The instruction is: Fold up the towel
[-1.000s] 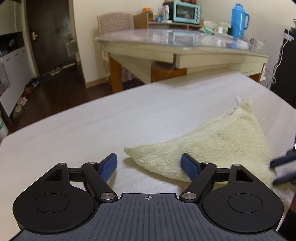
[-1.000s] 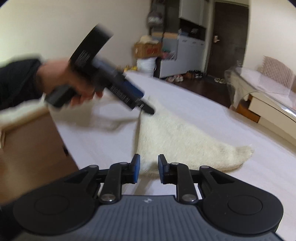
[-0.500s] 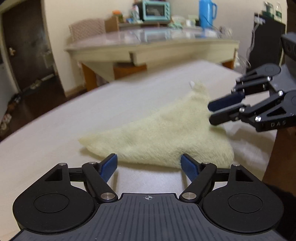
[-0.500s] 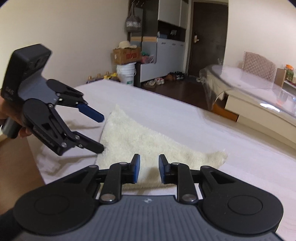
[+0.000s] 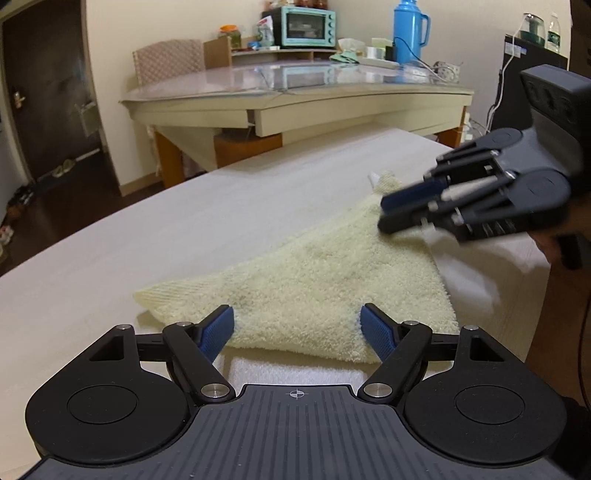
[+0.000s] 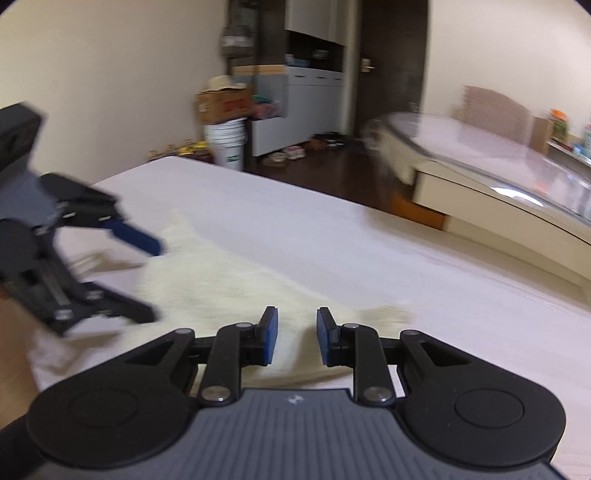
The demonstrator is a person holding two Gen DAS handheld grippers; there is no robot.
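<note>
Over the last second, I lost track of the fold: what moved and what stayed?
The right tongs swung in over the towel's far corner, jaws a little apart. The left tongs drew nearer its near edge, wide open. Neither grips anything. The towel still lies folded in a triangle on the table.

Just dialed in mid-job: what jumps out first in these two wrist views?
The pale yellow towel, lying as a triangle on the white table, fills the middle of the left wrist view. The left gripper hangs wide open at its near edge, while the right gripper comes in from the right over the far corner, fingers close together but with a gap. Behind, a blue thermos and teal oven stand on another table.
</note>
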